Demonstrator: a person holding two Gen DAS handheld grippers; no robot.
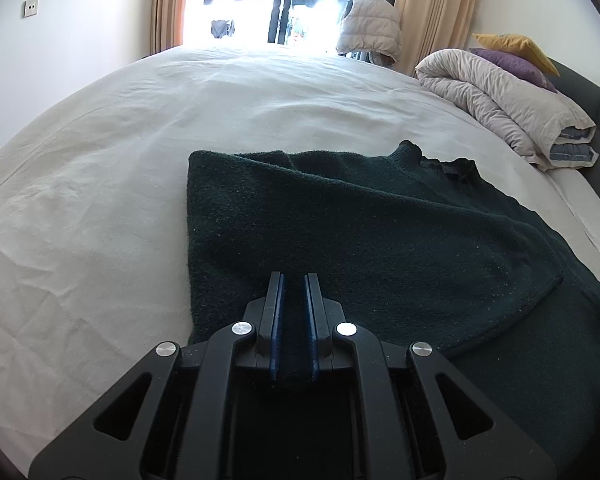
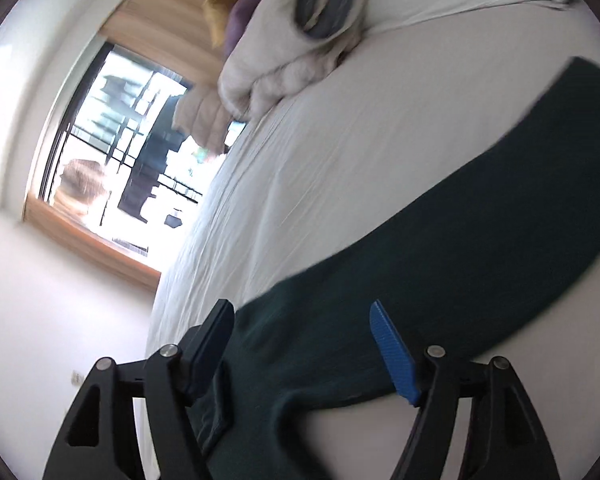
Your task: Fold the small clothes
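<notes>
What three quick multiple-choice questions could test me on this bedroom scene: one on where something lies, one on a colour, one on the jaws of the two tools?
1. Where does the rolled-up duvet lie?
A. at the far right of the bed
B. on the floor
C. over the sweater

2. What colour is the sweater?
A. red
B. dark green
C. white

3. How do the jaws of the two tools stand?
A. both wide apart
B. left gripper closed on the sweater, right gripper open
C. both closed on nothing

Answers:
1 A, it sits bundled beside the pillows at the bed's far right.
2 B, the knit is dark green against the white sheet.
3 B, fabric sits between the left jaws; the right jaws gape over the sweater.
</notes>
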